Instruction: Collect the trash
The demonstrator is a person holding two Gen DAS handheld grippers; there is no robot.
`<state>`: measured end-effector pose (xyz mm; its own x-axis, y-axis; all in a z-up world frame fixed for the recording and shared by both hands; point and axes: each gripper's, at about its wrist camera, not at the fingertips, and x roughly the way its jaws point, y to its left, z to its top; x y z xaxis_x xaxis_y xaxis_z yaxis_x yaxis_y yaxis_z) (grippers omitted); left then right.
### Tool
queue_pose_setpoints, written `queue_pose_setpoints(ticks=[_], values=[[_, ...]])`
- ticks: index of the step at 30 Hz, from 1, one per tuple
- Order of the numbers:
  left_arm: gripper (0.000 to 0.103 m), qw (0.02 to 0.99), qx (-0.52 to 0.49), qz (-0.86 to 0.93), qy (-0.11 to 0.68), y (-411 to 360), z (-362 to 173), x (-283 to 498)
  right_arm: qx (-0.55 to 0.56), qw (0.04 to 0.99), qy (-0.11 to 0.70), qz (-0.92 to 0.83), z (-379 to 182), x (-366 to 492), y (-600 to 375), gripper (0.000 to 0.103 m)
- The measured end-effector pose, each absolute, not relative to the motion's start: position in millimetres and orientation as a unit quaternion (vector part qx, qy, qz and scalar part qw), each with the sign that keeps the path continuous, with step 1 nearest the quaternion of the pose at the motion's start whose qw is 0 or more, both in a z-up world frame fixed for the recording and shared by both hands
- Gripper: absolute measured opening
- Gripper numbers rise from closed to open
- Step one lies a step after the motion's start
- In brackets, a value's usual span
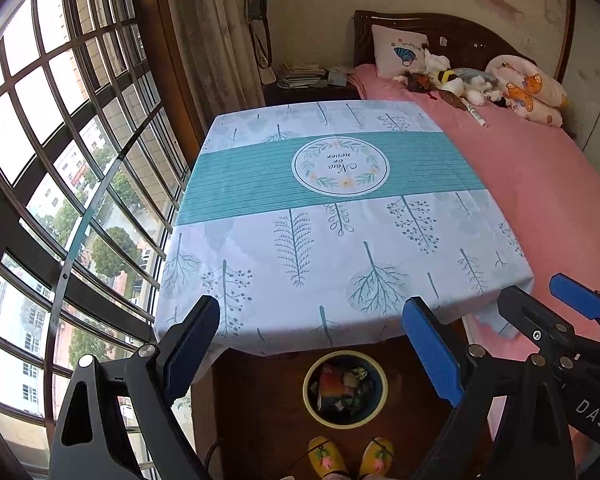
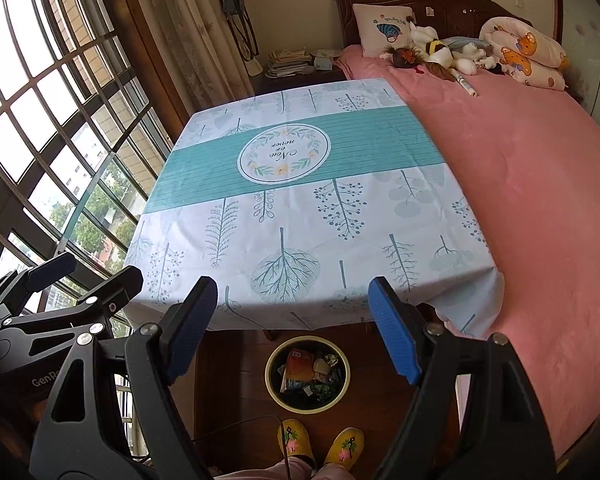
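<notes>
1. Bed [image 2: 520, 184]: pink sheet, running along the right of the table and touching its cloth. Toys [image 2: 444, 54], pillows and a pen-like tube [image 2: 466, 85] lie at the headboard end. Whether any of these counts as trash cannot be told.
2. Table [image 1: 340, 240]: covered by a leaf-print cloth with a teal band. Its top carries nothing in either view.
3. Bin [image 1: 309, 384]: a round bin with a yellow rim, on the wooden floor just below the near table edge, ahead of the person's yellow slippers [image 2: 320, 446]. It already holds wrappers and crumpled paper [image 2: 312, 372]; the trash in sight is there.
4. Left gripper [image 1: 320, 344]: jaws spread wide, nothing between them, held above the near table edge and the bin.
5. Right gripper [image 2: 296, 328]: likewise released and empty, alongside the left.
6. Judgement: collection looks complete or close to it. To do this step well, scan the table edges, the floor around the bin and the bed before finishing; take any stray piece with one gripper, carry it directly over the rim, and let go low so that nothing bounces out.
</notes>
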<state>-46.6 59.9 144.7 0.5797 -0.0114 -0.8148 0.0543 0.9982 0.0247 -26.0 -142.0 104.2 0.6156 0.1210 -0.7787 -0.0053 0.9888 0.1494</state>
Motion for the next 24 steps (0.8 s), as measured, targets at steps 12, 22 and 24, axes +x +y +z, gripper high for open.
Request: queue_pose_setpoints(ticks=[12, 22, 24], values=[[0.093, 0.885, 0.023, -0.019, 0.465, 59, 141, -47, 0.070, 0.894, 0.441, 0.035, 99, -27, -142, 0.076], [0.093, 0.884, 0.023, -0.013, 0.467, 53, 139, -53, 0.071, 0.893, 0.442, 0.042, 97, -30, -145, 0.076], [0.093, 0.884, 0.023, -0.011, 0.468, 50, 140, -55, 0.071, 0.893, 0.443, 0.043, 97, -31, -147, 0.076]])
